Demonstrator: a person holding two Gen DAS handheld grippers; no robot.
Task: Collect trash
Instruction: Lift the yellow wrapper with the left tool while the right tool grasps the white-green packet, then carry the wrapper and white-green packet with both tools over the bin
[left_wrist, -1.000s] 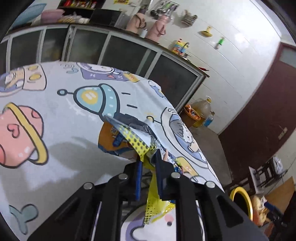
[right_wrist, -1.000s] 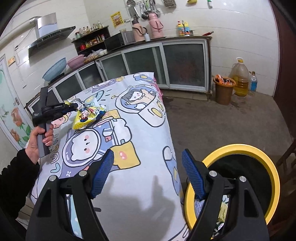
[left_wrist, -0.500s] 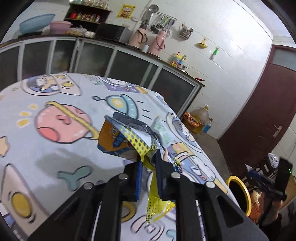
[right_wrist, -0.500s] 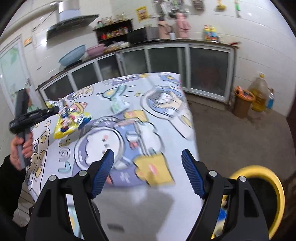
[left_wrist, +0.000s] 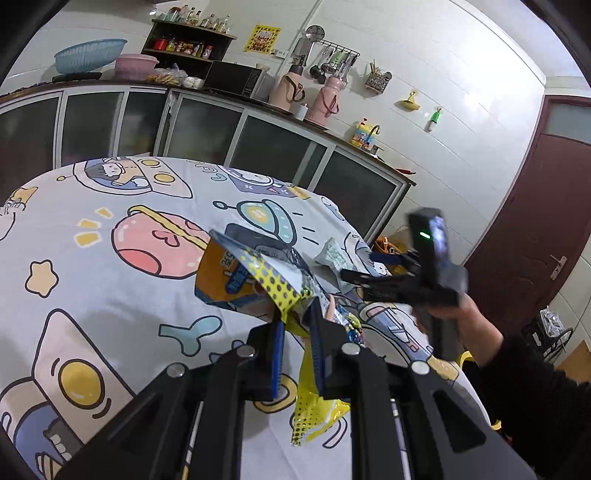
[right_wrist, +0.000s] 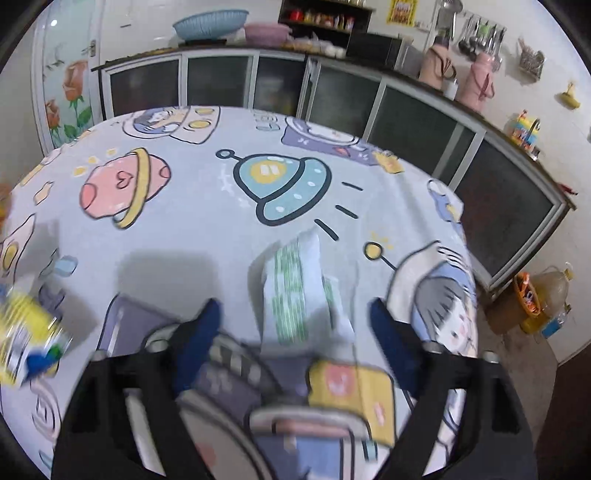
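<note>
Left gripper (left_wrist: 297, 325) pinching yellow wrapper (left_wrist: 273, 284); right-wrist view alone shows right gripper (right_wrist: 295, 325) opening over green-white packet (right_wrist: 295, 284).

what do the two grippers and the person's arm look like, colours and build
Both are black two-finger tools with angular, cut-out black arms, round silver bolts at the joints and blue pads on the fingertips: left gripper, right gripper. Seen from the left wrist camera, the right gripper's body carries a dark block with a small green light. The right hand comes out of a black sleeve.
</note>
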